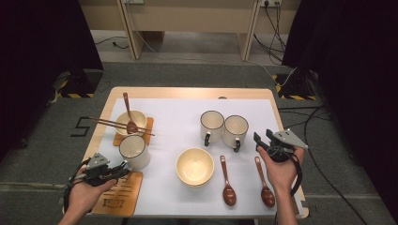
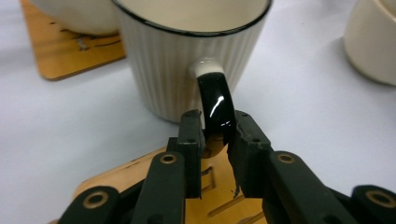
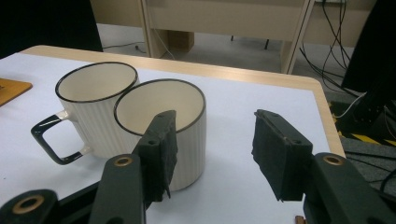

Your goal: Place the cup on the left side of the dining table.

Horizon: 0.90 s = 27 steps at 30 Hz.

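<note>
A ribbed cream mug (image 1: 134,151) (image 2: 187,60) with a black rim stands at the table's left on the white mat. My left gripper (image 1: 123,169) (image 2: 217,127) is shut on its glossy black handle (image 2: 215,100), one pad on each side, above a wooden coaster (image 1: 119,192) (image 2: 215,184). At the right edge my right gripper (image 1: 264,137) (image 3: 215,121) is open with nothing between its jaws. It points at two more cream mugs (image 1: 212,124) (image 1: 235,130) that stand side by side; the nearer mug (image 3: 182,126) is just beyond its left jaw.
A cream bowl (image 1: 195,165) sits mid-table, with two brown spoons (image 1: 228,183) (image 1: 265,186) lying to its right. At the back left another bowl (image 1: 131,122) rests on a second coaster (image 1: 148,127), with chopsticks (image 1: 105,123) and a spoon across it.
</note>
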Available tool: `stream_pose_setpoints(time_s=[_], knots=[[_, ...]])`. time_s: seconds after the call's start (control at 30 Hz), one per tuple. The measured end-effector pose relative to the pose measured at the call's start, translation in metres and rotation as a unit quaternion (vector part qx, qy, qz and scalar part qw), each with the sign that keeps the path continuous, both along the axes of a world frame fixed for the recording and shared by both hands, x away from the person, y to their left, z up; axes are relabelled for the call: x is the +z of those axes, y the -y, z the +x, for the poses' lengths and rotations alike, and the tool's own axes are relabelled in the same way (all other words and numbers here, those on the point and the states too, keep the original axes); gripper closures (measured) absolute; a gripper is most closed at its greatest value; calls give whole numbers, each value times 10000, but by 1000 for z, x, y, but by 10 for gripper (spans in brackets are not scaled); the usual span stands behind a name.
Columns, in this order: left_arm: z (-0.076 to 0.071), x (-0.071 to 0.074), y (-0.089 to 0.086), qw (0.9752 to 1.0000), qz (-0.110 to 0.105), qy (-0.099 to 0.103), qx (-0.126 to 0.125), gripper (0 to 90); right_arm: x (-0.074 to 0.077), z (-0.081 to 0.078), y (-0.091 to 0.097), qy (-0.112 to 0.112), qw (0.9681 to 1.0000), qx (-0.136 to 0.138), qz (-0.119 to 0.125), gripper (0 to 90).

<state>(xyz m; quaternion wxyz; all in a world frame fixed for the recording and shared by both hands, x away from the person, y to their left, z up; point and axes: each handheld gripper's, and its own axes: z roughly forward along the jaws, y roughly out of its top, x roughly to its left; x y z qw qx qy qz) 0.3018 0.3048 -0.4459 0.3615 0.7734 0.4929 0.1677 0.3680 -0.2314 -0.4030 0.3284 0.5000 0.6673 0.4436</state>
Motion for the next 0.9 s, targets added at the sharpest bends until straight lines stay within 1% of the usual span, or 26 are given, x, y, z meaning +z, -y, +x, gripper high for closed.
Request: stream_pose_setpoints(time_s=[0.1,0.13,0.2,0.23,0.27,0.3,0.33,0.37,0.43,0.57,0.63,0.9], knots=[[1,0,-5,10000,45,-8,53,726,0,0,0,-10,10000,1,-7,500],[2,0,-10,9999,46,-13,97,724,0,0,0,-8,10000,12,4,499],[4,1,-15,9998,93,-31,152,721,-1,1,0,8,10000,14,-2,499],[4,1,-15,9998,93,-31,152,716,-1,1,0,0,10000,14,3,500],[6,1,-20,9998,82,-60,193,715,-1,0,0,-25,10000,4,2,499],[6,1,-20,9998,82,-60,193,715,-1,0,0,-25,10000,4,2,499],[8,2,-24,9996,142,-63,229,715,-1,1,0,-21,10000,5,5,499],[8,2,-24,9996,142,-63,229,715,-1,1,0,-21,10000,5,5,499],[12,2,-30,9993,173,-65,320,716,-1,1,0,-22,10000,5,3,498],[16,1,-36,9990,174,-64,403,729,-1,1,0,-23,10000,-5,14,498],[19,1,-40,9990,169,-83,396,757,-2,1,0,-31,10000,-5,5,497],[25,-1,-45,9987,238,-75,447,773,-2,1,0,-38,10000,-3,4,497]])
